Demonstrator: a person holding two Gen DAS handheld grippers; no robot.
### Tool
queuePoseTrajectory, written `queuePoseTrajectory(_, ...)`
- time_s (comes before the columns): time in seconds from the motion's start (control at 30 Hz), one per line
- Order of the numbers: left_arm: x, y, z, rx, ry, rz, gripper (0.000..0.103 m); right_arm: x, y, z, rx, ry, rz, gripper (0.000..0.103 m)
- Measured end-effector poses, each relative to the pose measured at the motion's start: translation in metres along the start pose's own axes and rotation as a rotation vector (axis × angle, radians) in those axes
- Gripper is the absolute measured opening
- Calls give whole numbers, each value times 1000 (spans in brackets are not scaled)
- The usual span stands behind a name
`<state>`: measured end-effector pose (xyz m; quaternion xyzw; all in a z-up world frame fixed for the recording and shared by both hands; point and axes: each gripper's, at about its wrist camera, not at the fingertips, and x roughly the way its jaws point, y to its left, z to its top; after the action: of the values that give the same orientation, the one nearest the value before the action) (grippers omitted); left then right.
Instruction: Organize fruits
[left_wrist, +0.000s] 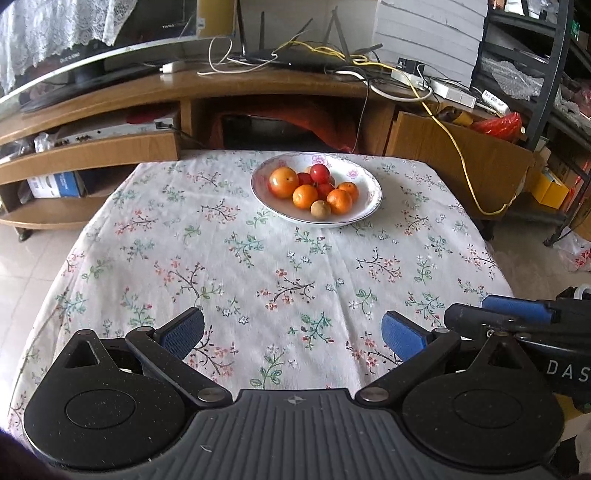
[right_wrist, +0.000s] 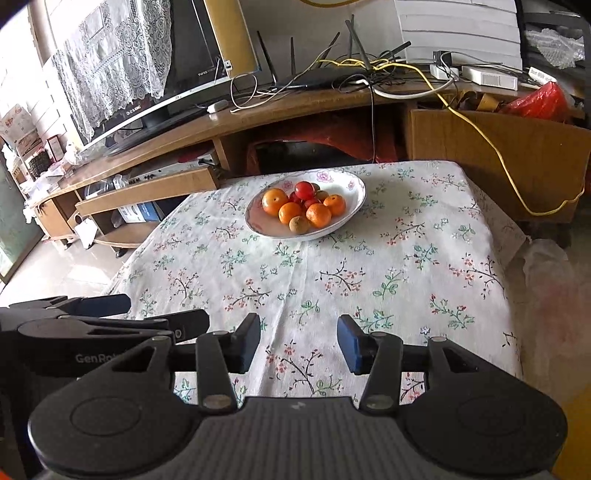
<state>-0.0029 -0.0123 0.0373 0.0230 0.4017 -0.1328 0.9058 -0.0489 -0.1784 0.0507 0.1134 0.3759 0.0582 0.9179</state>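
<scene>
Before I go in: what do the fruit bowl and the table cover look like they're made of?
The bowl looks like glazed ceramic or porcelain: glossy white, with pink printed flowers and a thin dark rim line; melamine can't be ruled out. The table cover looks like thin woven cotton-like cloth: matte, floral-printed, creased, draping over the table's edges.

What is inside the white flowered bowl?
The white flowered bowl holds orange mandarins, red round fruits and one small tan fruit; anything beneath the pile is hidden.

A plate (left_wrist: 369, 184) stands on the table (left_wrist: 221, 266) near its far edge, about midway along it, with the fruits (left_wrist: 314, 190) heaped in it. Behind the table's far edge runs a TV stand (left_wrist: 258, 83) carrying a router (left_wrist: 295, 59) and cables.
</scene>
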Motion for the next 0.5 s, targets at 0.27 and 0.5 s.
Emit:
queuePoseTrajectory(0.27,0,-1,-2,1,-2,15,103,3,1,-3,0,15,-5,47)
queuePoseTrajectory(0.5,1,-1,-4,1,4,23,103,4,1,-5,2,25,-9,47)
